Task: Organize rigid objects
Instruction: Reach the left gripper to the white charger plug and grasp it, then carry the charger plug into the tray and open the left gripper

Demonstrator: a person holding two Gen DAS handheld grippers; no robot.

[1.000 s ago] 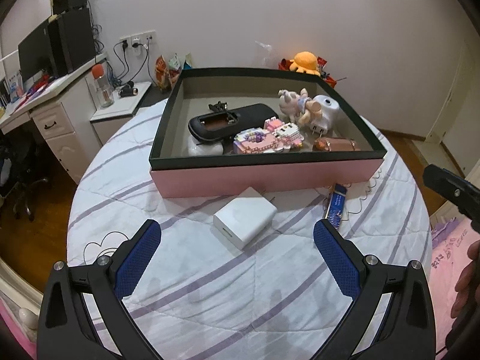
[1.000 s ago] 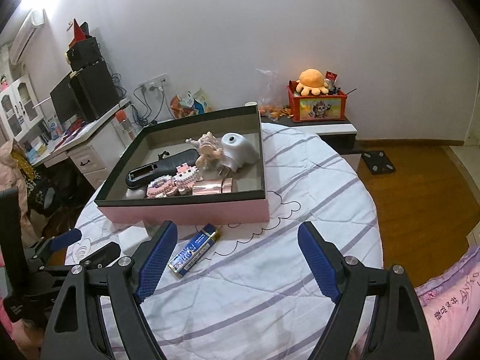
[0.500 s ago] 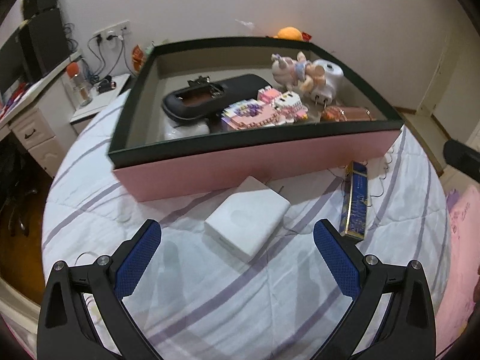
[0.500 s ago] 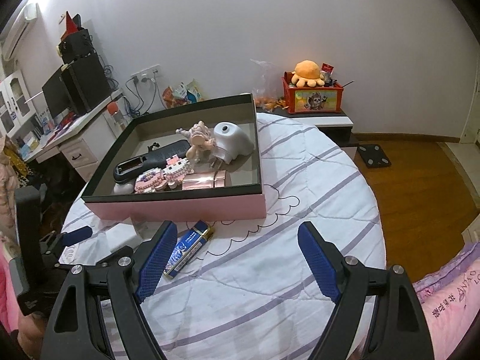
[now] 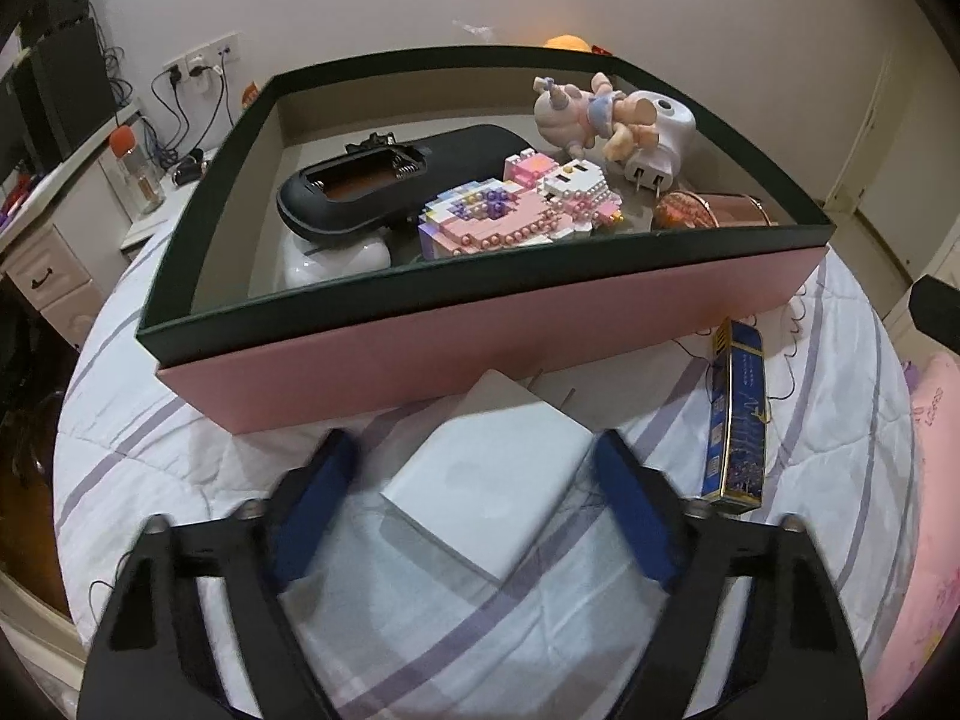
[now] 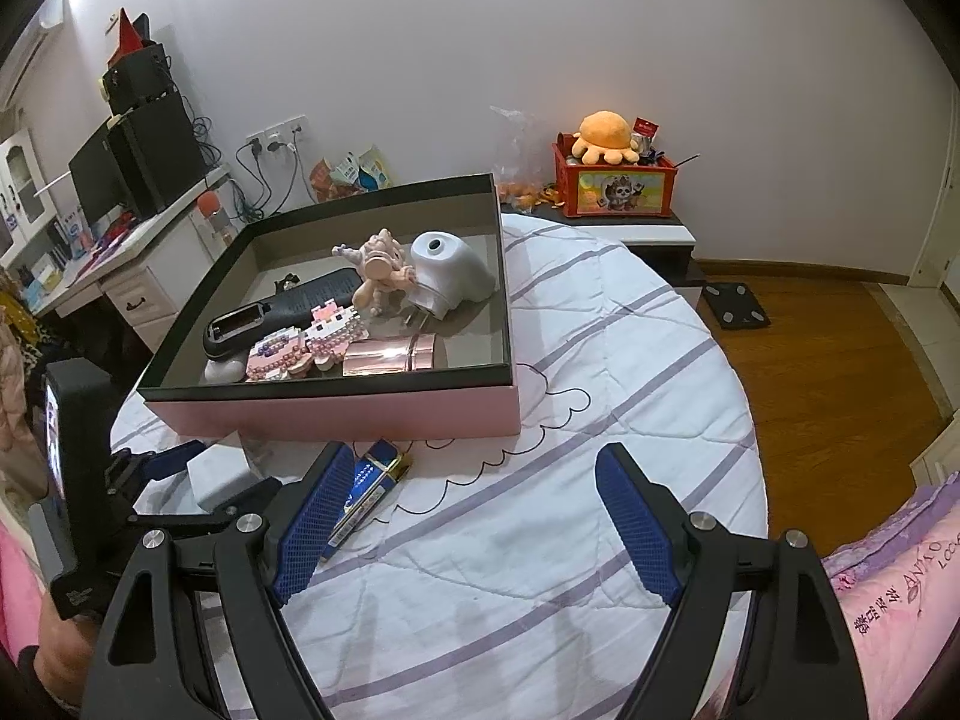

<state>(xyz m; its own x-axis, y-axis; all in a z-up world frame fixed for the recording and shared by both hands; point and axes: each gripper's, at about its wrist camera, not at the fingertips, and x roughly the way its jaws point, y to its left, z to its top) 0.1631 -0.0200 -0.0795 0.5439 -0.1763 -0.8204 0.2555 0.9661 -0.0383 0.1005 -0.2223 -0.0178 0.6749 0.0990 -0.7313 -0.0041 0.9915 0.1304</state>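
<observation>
Two closing jaws astride white charger (image 5: 489,480)

On the round bed (image 6: 630,372) stands an open box (image 5: 480,348); in it a remote (image 5: 384,180) lies left, a brick model (image 5: 516,210) before it, a figurine (image 5: 576,114) against a plug-in device (image 5: 660,132) at the back right. Before the box lies a flat adapter (image 5: 498,480) — between the closing left gripper (image 5: 480,510) jaws — and right of it a slim carton (image 5: 738,420)
</observation>
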